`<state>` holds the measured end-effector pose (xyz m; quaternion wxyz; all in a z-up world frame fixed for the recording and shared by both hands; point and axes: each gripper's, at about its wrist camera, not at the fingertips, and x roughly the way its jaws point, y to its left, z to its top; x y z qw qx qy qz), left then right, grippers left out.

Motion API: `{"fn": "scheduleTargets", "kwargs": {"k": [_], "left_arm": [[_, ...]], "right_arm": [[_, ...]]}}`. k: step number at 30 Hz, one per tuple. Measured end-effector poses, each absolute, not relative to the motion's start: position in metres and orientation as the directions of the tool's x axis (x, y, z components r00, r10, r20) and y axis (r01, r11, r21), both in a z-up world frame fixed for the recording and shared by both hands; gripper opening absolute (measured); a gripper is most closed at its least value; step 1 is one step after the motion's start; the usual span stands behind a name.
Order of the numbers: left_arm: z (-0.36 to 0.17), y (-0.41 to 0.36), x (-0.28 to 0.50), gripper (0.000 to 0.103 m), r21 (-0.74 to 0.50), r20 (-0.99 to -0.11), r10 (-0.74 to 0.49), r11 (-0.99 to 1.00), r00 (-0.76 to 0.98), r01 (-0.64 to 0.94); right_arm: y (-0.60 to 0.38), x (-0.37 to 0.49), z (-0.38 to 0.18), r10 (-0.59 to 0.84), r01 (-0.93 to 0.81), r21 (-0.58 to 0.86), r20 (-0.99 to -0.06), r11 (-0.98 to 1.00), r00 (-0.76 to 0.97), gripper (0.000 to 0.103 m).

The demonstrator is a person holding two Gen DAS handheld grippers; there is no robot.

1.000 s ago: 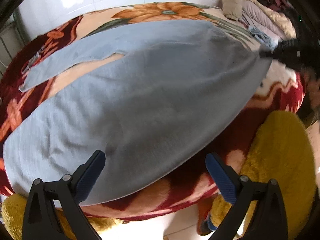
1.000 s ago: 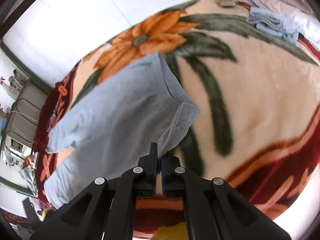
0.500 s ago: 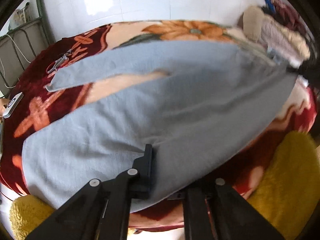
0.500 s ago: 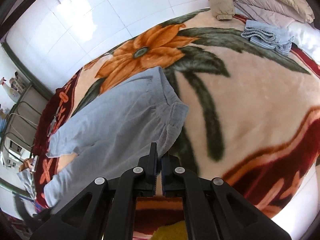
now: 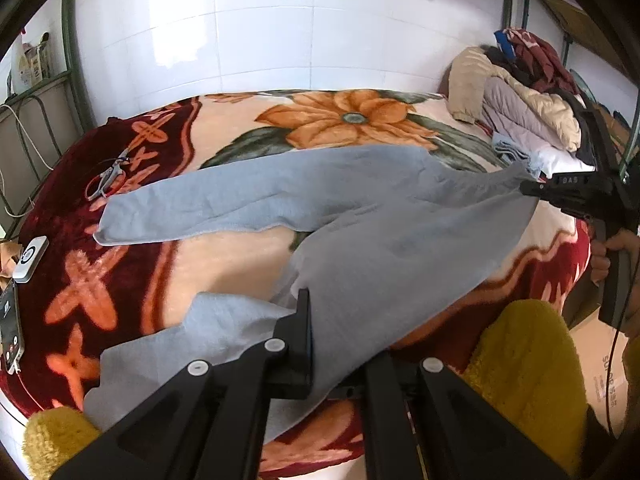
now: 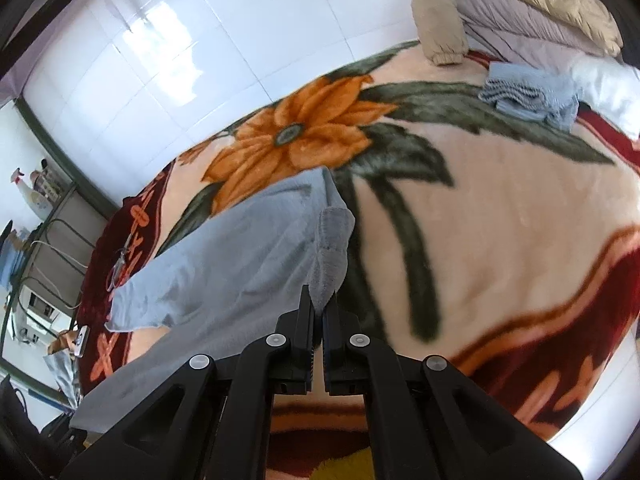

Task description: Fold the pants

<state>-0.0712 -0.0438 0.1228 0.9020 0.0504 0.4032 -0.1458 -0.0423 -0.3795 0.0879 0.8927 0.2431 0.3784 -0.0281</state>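
Light grey-blue pants lie on a flowered blanket on a bed. The far leg lies flat, pointing left. My left gripper is shut on the near leg's edge and holds it lifted above the bed, with the cuff end drooping at the lower left. My right gripper is shut on the waistband corner and holds it raised. It also shows in the left wrist view at the right, pulling the waist taut.
Scissors lie on the blanket's far left. A phone and a white device lie at the left edge. A pile of clothes and a folded blue cloth sit at the bed's right end. White tiled wall behind.
My left gripper closed on the near leg's edge and lifted it, and the near leg rose off the blanket. My right gripper kept its hold and raised the waistband.
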Motion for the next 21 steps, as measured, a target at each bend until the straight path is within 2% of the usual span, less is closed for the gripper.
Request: {"fn": "scheduleTargets", "kwargs": {"k": [16,21], "left_arm": [[0.149,-0.032,-0.023,0.003,-0.090,-0.712,-0.241,0.963,0.660,0.255],[0.149,-0.024,0.004,0.003,-0.069,-0.732,-0.201,0.973,0.651,0.222]], "right_arm": [[-0.366,0.000,0.113,0.090,0.231,0.339,-0.714,0.912,0.694,0.003],[-0.361,0.033,0.106,0.100,0.228,0.337,-0.729,0.914,0.678,0.003]]}}
